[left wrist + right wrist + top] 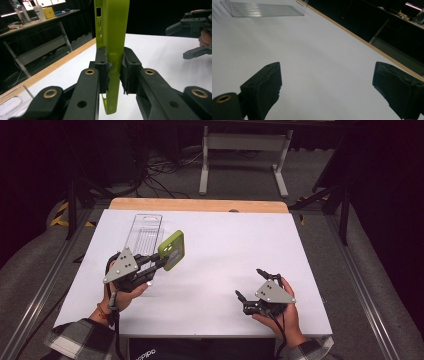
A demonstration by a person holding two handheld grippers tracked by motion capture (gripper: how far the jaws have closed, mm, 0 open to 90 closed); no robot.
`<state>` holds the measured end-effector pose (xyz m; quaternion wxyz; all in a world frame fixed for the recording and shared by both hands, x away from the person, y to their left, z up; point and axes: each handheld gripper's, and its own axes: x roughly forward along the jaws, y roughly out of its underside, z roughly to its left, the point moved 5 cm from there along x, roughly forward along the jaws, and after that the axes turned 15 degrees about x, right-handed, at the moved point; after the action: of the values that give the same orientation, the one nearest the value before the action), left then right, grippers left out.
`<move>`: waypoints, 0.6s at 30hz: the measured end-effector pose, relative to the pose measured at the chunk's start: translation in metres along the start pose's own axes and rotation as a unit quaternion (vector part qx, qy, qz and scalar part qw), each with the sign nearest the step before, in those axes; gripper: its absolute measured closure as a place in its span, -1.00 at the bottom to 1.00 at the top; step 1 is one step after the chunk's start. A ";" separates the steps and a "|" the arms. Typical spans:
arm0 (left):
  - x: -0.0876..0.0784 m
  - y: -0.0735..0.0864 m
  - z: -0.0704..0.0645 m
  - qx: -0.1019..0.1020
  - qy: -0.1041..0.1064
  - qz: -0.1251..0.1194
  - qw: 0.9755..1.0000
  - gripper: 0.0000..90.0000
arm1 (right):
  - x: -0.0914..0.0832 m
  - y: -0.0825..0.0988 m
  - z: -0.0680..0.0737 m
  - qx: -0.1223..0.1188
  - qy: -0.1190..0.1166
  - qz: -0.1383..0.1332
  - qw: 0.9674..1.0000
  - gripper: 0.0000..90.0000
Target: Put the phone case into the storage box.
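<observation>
A person's left gripper (159, 261) clamps a lime-green phone case (172, 250) between its black jaws and holds it on edge above the white table (225, 250), at about ten o'clock from the table's centre, with a clear plastic tray (143, 235) lying just beyond it toward twelve o'clock. In the left gripper view the pads (102, 67) press both faces of the case's lower half. The right gripper (248, 283), near the table's five o'clock corner, rests in the person's right hand (282, 312) with jaws spread wide and nothing between them
</observation>
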<state>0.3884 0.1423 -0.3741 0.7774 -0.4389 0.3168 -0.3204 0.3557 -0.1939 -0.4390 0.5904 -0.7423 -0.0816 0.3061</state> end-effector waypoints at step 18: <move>-0.019 0.005 0.022 0.000 -0.019 0.005 1.000 0.73 | 0.003 0.001 0.002 -0.005 -0.003 0.004 1.000 -0.79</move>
<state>0.3954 0.1695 -0.3650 0.7849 -0.4430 0.3043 -0.3082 0.3566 -0.1914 -0.4410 0.5852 -0.7447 -0.0823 0.3101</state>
